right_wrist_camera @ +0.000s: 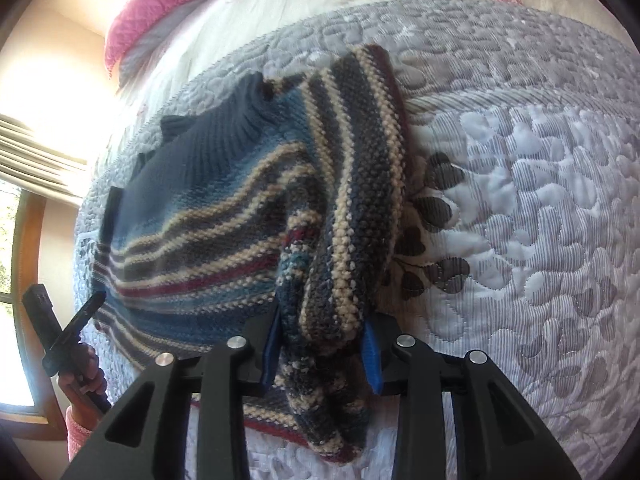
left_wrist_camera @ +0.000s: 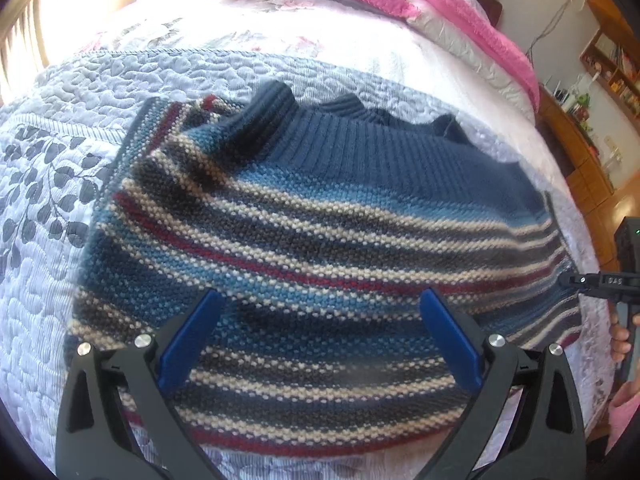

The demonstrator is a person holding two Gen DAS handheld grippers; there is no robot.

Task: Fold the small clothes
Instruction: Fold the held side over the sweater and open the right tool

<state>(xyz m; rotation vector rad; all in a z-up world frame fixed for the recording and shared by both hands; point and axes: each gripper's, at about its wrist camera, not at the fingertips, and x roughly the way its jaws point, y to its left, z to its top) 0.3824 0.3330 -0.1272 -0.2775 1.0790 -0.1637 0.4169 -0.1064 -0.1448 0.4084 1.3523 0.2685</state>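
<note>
A striped knit sweater (left_wrist_camera: 320, 220) with a dark blue ribbed collar lies on the bed. In the left wrist view my left gripper (left_wrist_camera: 322, 296) hovers open over its striped body, with nothing between the blue pads (left_wrist_camera: 188, 344). The tip of the right gripper (left_wrist_camera: 580, 280) touches the sweater's right edge. In the right wrist view my right gripper (right_wrist_camera: 323, 316) is shut on a bunched, striped fold of the sweater (right_wrist_camera: 200, 200), which hangs between and below the fingers. A hand holds the left gripper (right_wrist_camera: 68, 320) at the lower left, beside the sweater's edge.
A grey quilted bedspread (left_wrist_camera: 60, 200) (right_wrist_camera: 520, 200) with a dark leaf print lies under the sweater. A pink blanket (left_wrist_camera: 460, 12) (right_wrist_camera: 160, 0) is heaped at the far end. Wooden shelves (left_wrist_camera: 612, 64) stand beyond the bed, and a wood-framed window (right_wrist_camera: 24, 240) is nearby.
</note>
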